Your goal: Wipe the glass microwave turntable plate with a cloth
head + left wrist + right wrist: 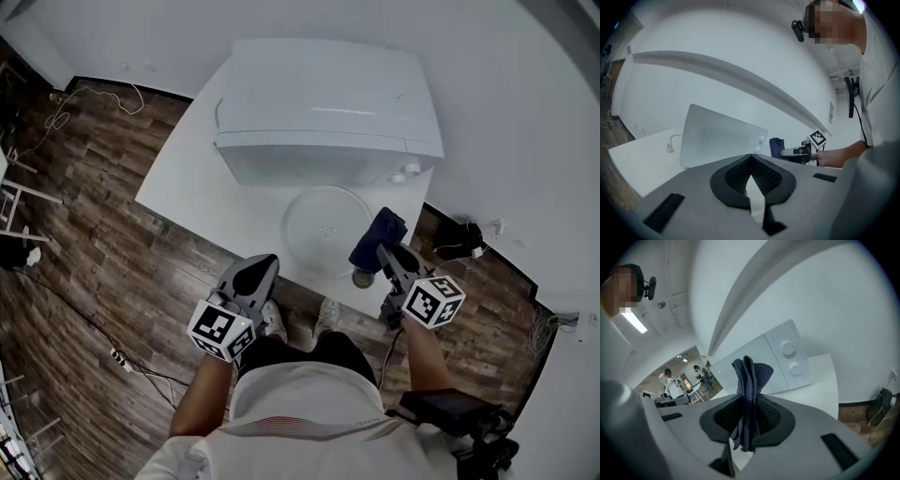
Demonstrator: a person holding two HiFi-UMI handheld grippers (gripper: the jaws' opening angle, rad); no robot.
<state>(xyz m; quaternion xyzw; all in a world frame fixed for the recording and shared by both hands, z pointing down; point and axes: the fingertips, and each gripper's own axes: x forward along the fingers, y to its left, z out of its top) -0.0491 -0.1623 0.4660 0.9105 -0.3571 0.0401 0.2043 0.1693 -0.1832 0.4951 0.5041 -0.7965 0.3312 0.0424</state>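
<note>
The round glass turntable plate (323,230) lies flat on the white table (197,187), just in front of the white microwave (323,108). My right gripper (382,251) is shut on a dark blue cloth (379,234), which hangs at the plate's right rim. In the right gripper view the folded cloth (749,380) stands up between the jaws of the right gripper (747,401). My left gripper (265,262) is shut on nothing, near the table's front edge, left of the plate. In the left gripper view the left gripper (750,159) faces the microwave (722,140) and the cloth (776,147).
A small grey round object (362,277) lies at the table's front edge by the cloth. The microwave's two knobs (788,348) face the right gripper. A dark bag (459,239) and cables (94,94) are on the wood floor. People stand far off (670,380).
</note>
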